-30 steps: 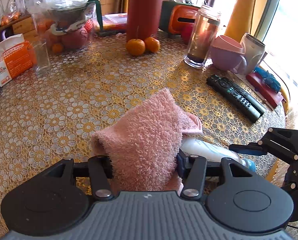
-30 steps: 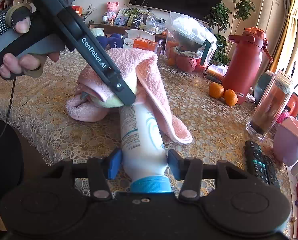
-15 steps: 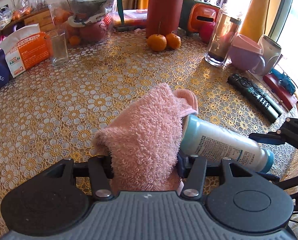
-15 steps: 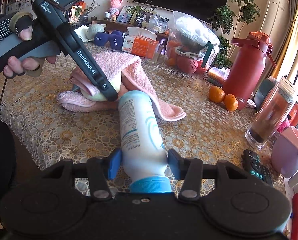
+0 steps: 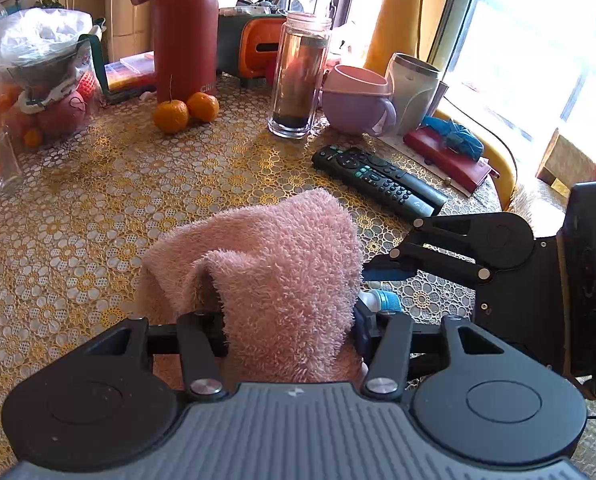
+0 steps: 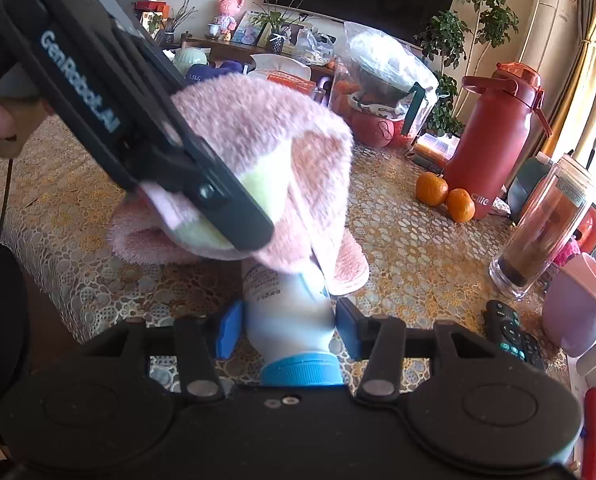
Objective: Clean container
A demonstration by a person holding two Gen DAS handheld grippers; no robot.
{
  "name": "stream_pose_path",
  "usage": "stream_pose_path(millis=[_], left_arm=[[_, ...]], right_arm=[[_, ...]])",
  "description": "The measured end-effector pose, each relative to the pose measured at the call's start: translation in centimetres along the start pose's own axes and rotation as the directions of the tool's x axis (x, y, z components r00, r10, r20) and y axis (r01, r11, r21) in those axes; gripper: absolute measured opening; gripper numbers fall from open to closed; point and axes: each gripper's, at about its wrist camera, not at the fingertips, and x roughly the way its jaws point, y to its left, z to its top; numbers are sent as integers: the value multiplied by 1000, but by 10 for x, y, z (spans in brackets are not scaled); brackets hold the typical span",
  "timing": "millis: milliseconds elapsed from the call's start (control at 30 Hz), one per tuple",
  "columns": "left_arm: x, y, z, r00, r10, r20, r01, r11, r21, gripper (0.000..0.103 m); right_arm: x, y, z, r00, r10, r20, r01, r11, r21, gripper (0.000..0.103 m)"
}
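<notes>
Left wrist view: the left gripper (image 5: 289, 328) is clamped on a pink towel (image 5: 273, 264) draped over the white bottle (image 5: 372, 300) – only its blue-capped end peeks out above the lace tablecloth (image 5: 97, 208)

Right wrist view: the right gripper (image 6: 287, 328) pinches the bottle (image 6: 287, 308) near its blue cap (image 6: 302, 368) – towel (image 6: 273, 132) covering the far end

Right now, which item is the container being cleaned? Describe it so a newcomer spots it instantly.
Start at the yellow lace tablecloth, near edge. The right tool is clamped on a white plastic bottle with a blue cap, its far end under the pink towel that the left tool holds. Unlike the red flask and glass tumbler, it is off the table.
</notes>
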Motion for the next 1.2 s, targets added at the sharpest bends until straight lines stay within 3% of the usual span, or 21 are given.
stream_pose_path(millis=[300,500,733,967,1200], left_arm=[[4,29,3,999,36,-5,-37,997,-74,52],[1,54,1,993,118,-23,-120,987,-105,52],[-1,95,-12,967,247,-66,-254,955,-154,51],[0,104,-23,960,269,-81,-280,943,-179,53],[-9,95,-25,946,318,-55,-323,933,-155,68]], right_arm=[[0,0,0,1000,4,3,-4,1000,-1,49],[0,-1,1,1000,3,1,-3,1000,-12,49],[1,-2,3,1000,8,-4,-8,1000,-11,49],[2,-4,3,1000,13,-12,-13,1000,1,50],[-1,-8,7,1000,0,-18,1,999,34,49]])
